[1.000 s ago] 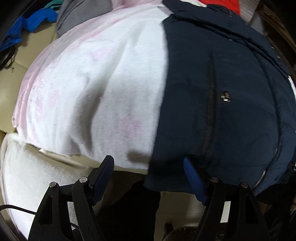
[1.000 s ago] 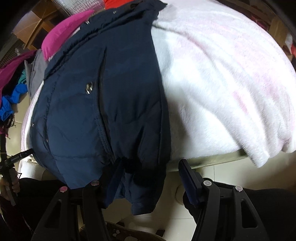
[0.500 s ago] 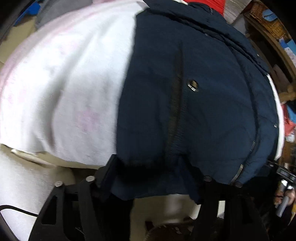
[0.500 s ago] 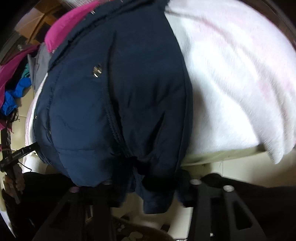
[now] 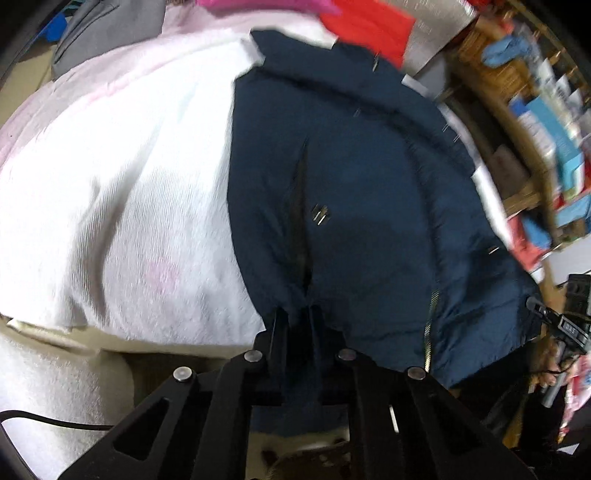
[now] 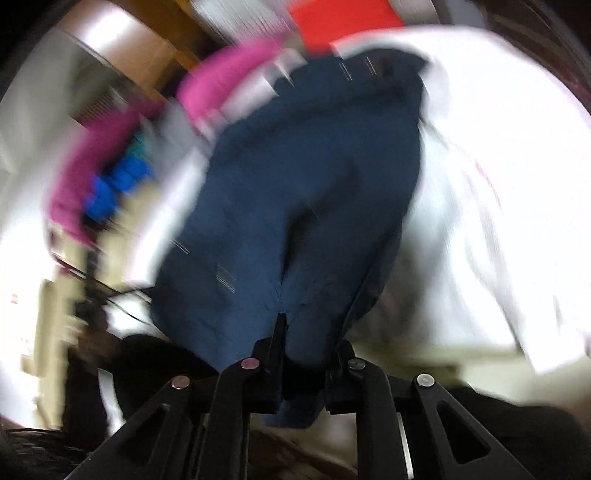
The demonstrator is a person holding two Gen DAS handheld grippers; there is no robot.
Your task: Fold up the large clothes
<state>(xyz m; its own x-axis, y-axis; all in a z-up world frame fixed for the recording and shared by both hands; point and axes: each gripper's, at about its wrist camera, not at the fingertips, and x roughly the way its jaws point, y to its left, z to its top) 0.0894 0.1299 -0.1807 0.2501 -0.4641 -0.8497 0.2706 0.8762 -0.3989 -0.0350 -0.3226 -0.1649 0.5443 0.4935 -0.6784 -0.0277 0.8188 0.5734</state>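
A navy padded jacket [image 5: 362, 192] with snaps and a zipper lies on a white and pink fleece blanket [image 5: 122, 192]. My left gripper [image 5: 297, 314] is shut on the jacket's near hem, left of the zipper. In the right wrist view, which is blurred by motion, the same jacket [image 6: 303, 192] hangs up from my right gripper [image 6: 306, 332], which is shut on the other part of the hem and lifts it off the blanket [image 6: 498, 166].
Other clothes lie at the back: a red one [image 5: 365, 26], a pink one [image 6: 221, 77], a grey one [image 5: 107, 26], a blue one [image 6: 114, 184]. Wooden shelves with clutter [image 5: 535, 110] stand to the right. The cream sofa edge [image 5: 184, 354] is below the blanket.
Both grippers went from open around the jacket's hem to shut on it. The hem has risen with them, and the right view swings fast.
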